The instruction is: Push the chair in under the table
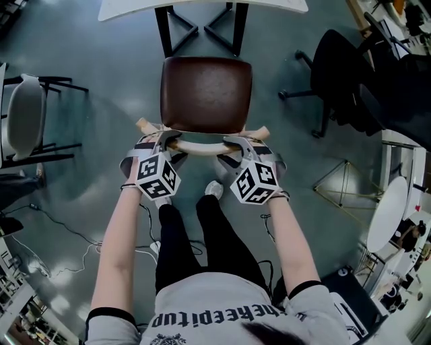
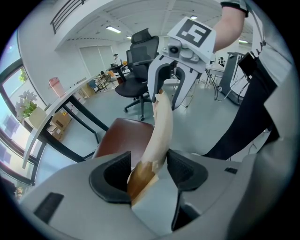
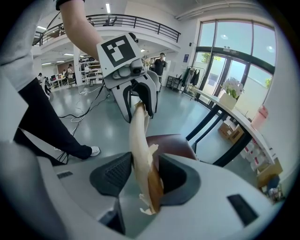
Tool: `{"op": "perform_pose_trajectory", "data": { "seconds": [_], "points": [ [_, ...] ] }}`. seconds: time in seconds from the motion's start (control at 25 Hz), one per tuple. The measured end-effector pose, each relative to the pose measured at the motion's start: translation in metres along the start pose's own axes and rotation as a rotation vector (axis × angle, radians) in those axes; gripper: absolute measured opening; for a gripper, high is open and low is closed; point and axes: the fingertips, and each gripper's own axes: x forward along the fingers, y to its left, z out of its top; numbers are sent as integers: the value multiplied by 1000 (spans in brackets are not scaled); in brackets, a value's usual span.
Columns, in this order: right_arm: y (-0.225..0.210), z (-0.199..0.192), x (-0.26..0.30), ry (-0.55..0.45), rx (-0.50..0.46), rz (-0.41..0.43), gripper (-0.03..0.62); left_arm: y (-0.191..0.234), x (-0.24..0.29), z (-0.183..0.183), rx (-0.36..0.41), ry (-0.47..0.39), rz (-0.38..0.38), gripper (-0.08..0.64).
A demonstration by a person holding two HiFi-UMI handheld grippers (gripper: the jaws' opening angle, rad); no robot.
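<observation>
The chair has a brown seat [image 1: 205, 94] and a pale curved wooden backrest [image 1: 202, 143]. It stands just in front of the white table [image 1: 202, 8], near its black legs [image 1: 200, 30]. My left gripper [image 1: 167, 138] is clamped on the left end of the backrest and my right gripper [image 1: 236, 143] on the right end. In the left gripper view the backrest [image 2: 161, 126] runs between the left gripper's [image 2: 149, 171] pads toward the right gripper [image 2: 171, 70]. In the right gripper view the backrest [image 3: 139, 140] sits between the right gripper's [image 3: 144, 176] pads.
A black office chair [image 1: 350, 74] stands at the right and a pale chair [image 1: 23, 114] at the left. Cables [image 1: 67, 242] trail over the grey floor. A thin wire frame [image 1: 343, 185] stands at the right. The person's shoe [image 1: 214, 190] is just behind the chair.
</observation>
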Motion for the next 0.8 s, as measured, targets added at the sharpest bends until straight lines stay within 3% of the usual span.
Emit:
{"op": "perform_pose_trajectory", "data": {
  "seconds": [0.8],
  "points": [
    [-18,-4,-1,-20,-37,10,186,13,6,8,-28,19,0,247]
  ]
}}
